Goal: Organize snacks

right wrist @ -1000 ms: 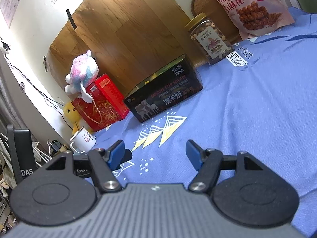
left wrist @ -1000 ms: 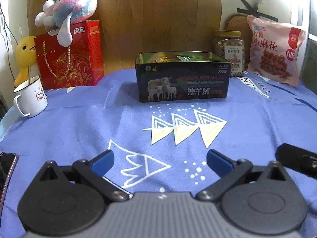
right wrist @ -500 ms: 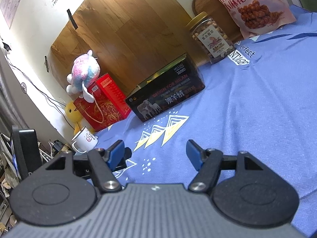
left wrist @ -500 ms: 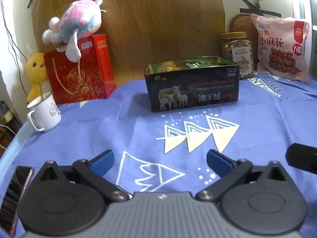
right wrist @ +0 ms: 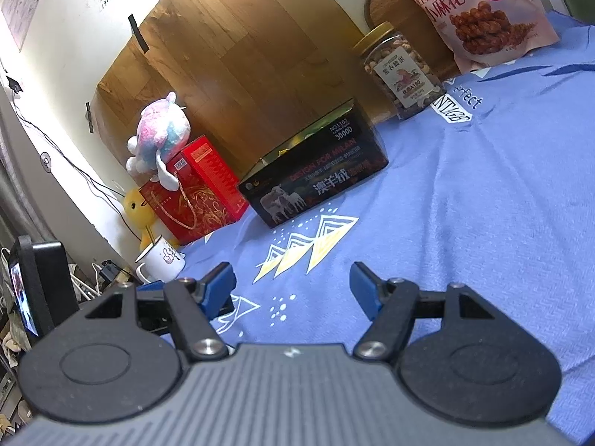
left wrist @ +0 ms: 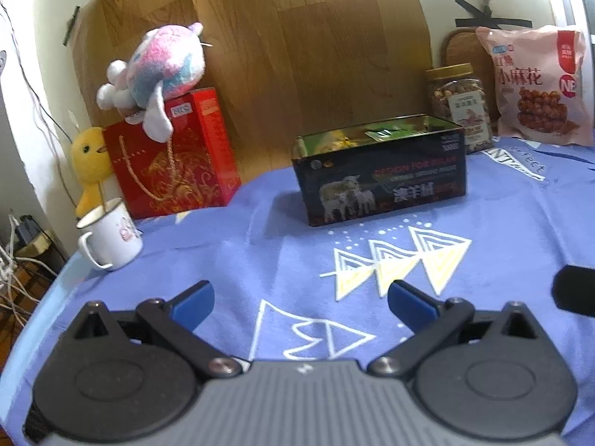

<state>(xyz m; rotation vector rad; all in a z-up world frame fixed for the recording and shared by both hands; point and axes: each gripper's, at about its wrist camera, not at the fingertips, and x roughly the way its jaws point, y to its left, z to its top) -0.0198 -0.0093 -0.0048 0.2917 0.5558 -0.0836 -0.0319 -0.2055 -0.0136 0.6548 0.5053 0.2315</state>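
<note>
At the far left a white mug (left wrist: 109,239) stands on the blue cloth (left wrist: 260,245), in front of a yellow duck (left wrist: 89,160) and a red gift bag (left wrist: 174,160) with a plush toy (left wrist: 160,70) on top. In the middle sits the open black tin (left wrist: 383,174) with snacks inside. Right of it, by the wall, are a nut jar (left wrist: 459,104) and a pink snack bag (left wrist: 539,85). The left gripper (left wrist: 299,303) and right gripper (right wrist: 292,290) hover over the cloth, both spread wide with nothing between them.
</note>
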